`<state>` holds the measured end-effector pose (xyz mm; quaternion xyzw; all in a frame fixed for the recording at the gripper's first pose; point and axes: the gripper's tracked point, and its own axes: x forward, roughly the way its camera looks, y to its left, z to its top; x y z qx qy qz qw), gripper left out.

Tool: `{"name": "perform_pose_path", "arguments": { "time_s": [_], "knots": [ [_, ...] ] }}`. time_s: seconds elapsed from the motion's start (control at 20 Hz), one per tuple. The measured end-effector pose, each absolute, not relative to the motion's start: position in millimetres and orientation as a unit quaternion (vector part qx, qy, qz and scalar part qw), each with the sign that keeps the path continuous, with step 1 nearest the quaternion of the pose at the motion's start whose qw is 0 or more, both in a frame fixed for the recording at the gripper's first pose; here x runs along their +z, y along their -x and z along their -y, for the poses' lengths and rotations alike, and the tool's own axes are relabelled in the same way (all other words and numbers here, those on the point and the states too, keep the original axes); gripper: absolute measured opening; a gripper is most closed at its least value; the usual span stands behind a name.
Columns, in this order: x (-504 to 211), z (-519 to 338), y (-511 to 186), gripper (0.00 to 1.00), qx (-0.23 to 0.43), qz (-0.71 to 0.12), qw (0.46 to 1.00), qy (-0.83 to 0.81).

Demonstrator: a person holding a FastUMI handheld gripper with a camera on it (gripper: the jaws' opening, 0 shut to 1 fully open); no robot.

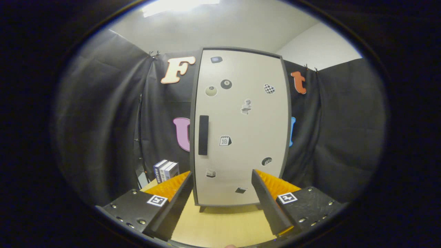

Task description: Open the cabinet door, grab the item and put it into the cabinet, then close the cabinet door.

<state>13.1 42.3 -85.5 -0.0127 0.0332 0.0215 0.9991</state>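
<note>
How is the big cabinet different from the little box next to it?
The cabinet is tall, while the box is small and low. The cabinet stands straight ahead of the hand-held gripper, whose fingers are open; the box sits off beside the cabinet. The cabinet's pale door carries stickers and a dark handle; the box is white with dark bands. Both rest on the table.

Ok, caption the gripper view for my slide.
Open claw faces the closed beige cabinet door with its black vertical handle; small white-and-blue boxes wait beside it.
</note>
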Motion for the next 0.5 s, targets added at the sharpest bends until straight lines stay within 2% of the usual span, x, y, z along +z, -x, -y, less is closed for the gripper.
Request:
{"name": "perform_pose_path", "arguments": {
  "time_s": [0.5],
  "knots": [
    [-71.1,-16.6,53.1,1.0,-0.001,-0.035,0.999,0.0]
  ]
}}
